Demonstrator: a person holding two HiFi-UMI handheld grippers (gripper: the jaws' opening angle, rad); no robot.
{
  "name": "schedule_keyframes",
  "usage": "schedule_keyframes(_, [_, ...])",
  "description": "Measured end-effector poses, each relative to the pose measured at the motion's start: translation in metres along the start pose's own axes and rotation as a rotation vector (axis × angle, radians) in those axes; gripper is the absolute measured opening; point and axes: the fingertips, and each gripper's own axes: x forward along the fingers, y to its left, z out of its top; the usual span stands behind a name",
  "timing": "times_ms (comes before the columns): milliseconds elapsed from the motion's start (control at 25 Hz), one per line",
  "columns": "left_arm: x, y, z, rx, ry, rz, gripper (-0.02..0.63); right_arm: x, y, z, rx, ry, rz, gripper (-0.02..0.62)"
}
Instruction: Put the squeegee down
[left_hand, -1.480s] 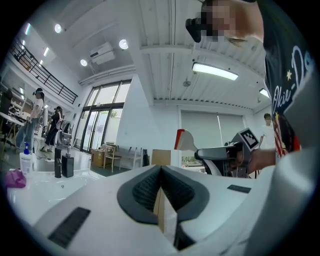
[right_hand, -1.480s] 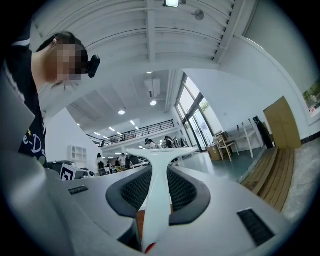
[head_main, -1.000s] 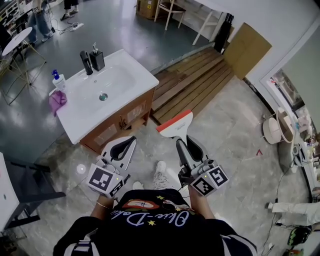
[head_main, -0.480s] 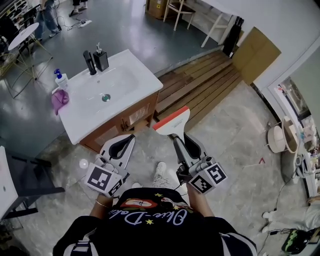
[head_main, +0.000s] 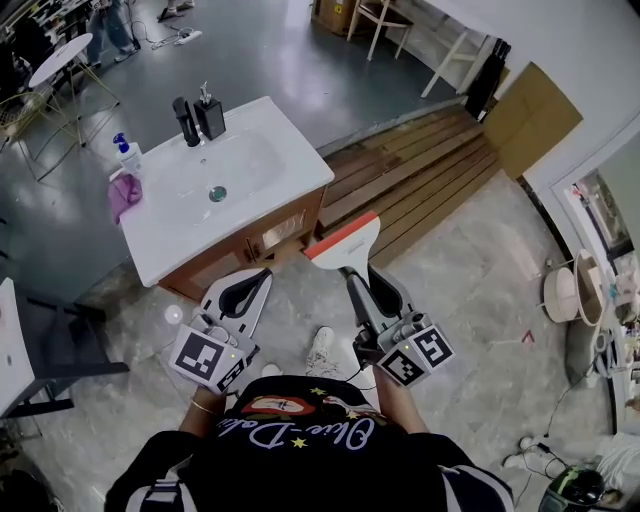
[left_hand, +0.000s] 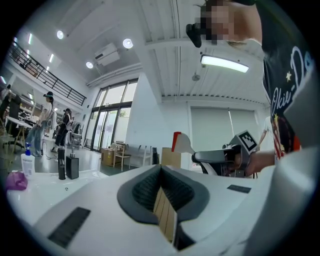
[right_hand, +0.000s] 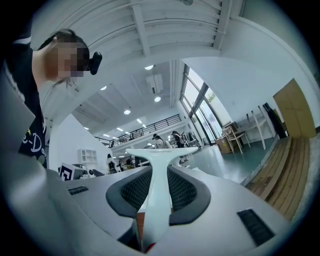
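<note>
Your left gripper (left_hand: 161, 169) has its jaws together with nothing between them; your right gripper (right_hand: 156, 172), beside it, is clamped on the white handle of the squeegee (right_hand: 160, 155). In the head view the squeegee's red-edged blade points away from you, held in the air above the stone floor (head_main: 450, 280) and touching no surface; the white worktop (head_main: 290, 165) of the basin unit lies just ahead, to the left. Judgement: the put-down is not yet done; you have left to bring the squeegee to a surface, lower it and part the jaws.
</note>
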Motion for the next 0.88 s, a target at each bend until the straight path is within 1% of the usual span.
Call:
schedule_keyframes(360, [0.035,-0.002,-0.003,0.007,0.025,-0.009,0.020,0.005,-0.035,0.005,0.020,0.006,-0.004,0.107])
schedule_keyframes(600, [0.057,0.002,-0.003,0.008,0.037,-0.008,0.021,0.010,-0.064,0.007,0.034,0.017,-0.023,0.107])
schedule_keyframes(880, [0.079,0.011,-0.003,0.019,0.049,0.014,0.020,0.024,-0.085,0.008,0.063,0.015,0.001,0.106])
